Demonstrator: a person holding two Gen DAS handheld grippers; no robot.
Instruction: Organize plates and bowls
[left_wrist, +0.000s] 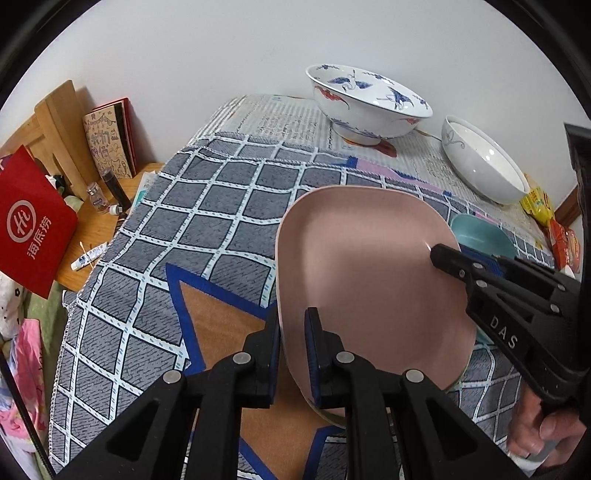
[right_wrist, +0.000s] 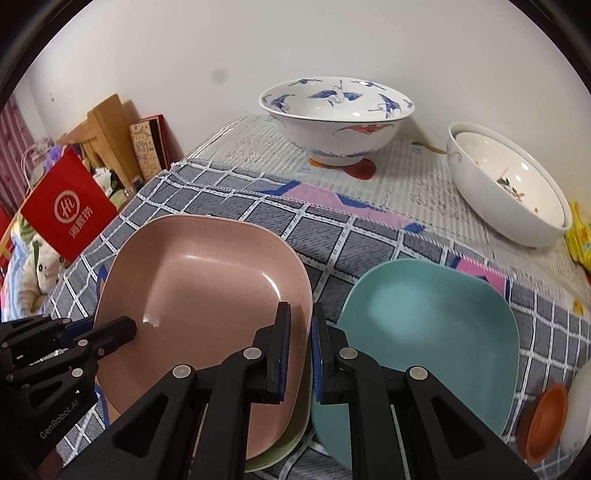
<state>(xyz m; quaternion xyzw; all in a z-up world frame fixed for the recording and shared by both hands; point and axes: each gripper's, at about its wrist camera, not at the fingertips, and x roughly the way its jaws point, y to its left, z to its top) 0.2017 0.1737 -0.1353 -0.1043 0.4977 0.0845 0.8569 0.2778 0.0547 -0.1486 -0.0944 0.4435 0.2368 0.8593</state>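
pink plate (right_wrist: 199, 295) sits on top of a green plate (right_wrist: 291, 439) on the checked cloth (left_wrist: 221, 206), just beside a teal plate (right_wrist: 436, 332). left gripper (left_wrist: 292, 350) is clamped on the pink plate's near rim, and right gripper (right_wrist: 301, 347) is clamped on its opposite rim. two bowls, a crane-painted bowl (right_wrist: 336, 118) and a white bowl (right_wrist: 513, 192), stand farther back by the wall.
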